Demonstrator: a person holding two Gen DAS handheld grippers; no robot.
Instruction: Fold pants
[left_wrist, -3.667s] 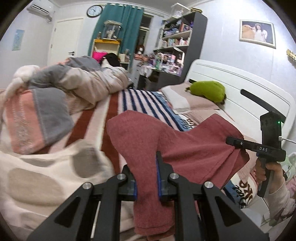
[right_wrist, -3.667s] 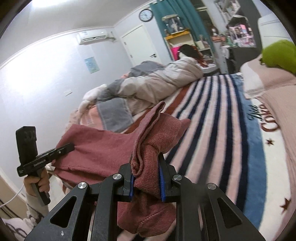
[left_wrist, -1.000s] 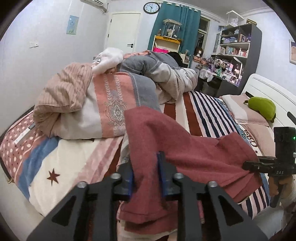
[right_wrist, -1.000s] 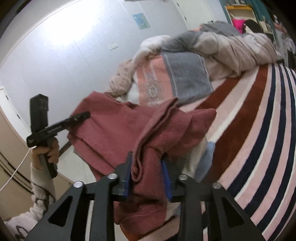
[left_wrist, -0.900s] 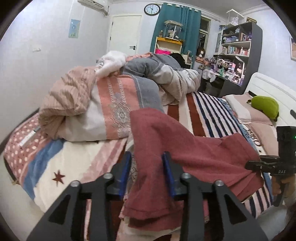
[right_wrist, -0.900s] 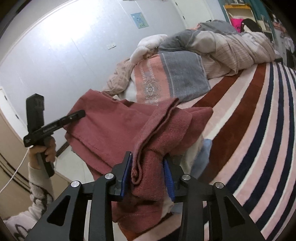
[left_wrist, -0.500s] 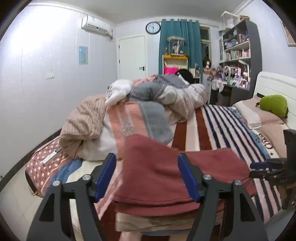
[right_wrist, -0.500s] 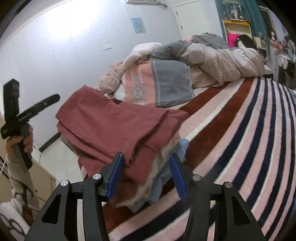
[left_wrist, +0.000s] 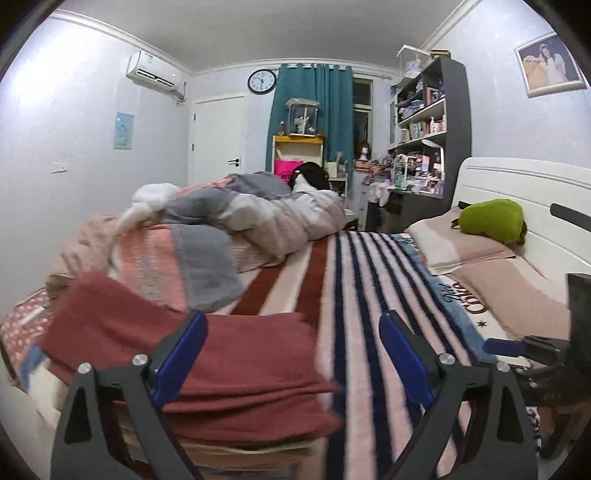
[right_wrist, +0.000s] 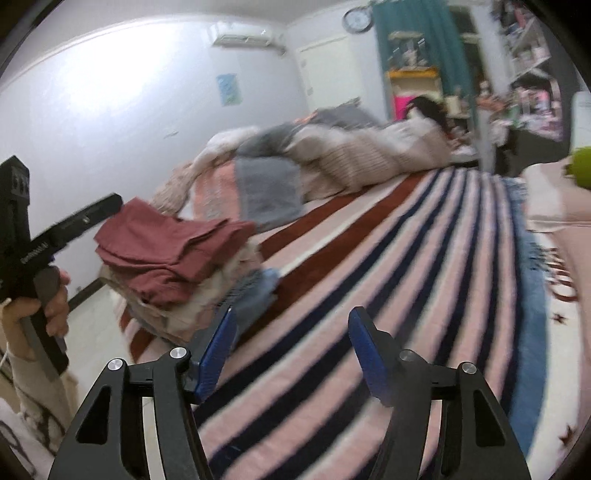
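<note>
The dark red pants (left_wrist: 236, 369) lie folded on top of a stack of folded clothes at the near left corner of the striped bed; they also show in the right wrist view (right_wrist: 166, 247). My left gripper (left_wrist: 291, 354) is open and empty, just in front of the pants. My right gripper (right_wrist: 291, 347) is open and empty, over the striped blanket to the right of the stack. The left gripper's body shows at the left of the right wrist view (right_wrist: 44, 240); the right gripper's blue tip shows at the right of the left wrist view (left_wrist: 506, 347).
A striped blanket (left_wrist: 369, 280) covers the bed. A heap of quilts (left_wrist: 229, 221) lies at the far left. Pillows (left_wrist: 461, 247) and a green plush toy (left_wrist: 491, 221) sit by the white headboard. Shelves (left_wrist: 428, 133) and a door stand behind.
Both grippers have let go of the red pants, opened wide and pulled back. The pants now rest folded on the stack. The right gripper has swung rightward, away from the stack.
</note>
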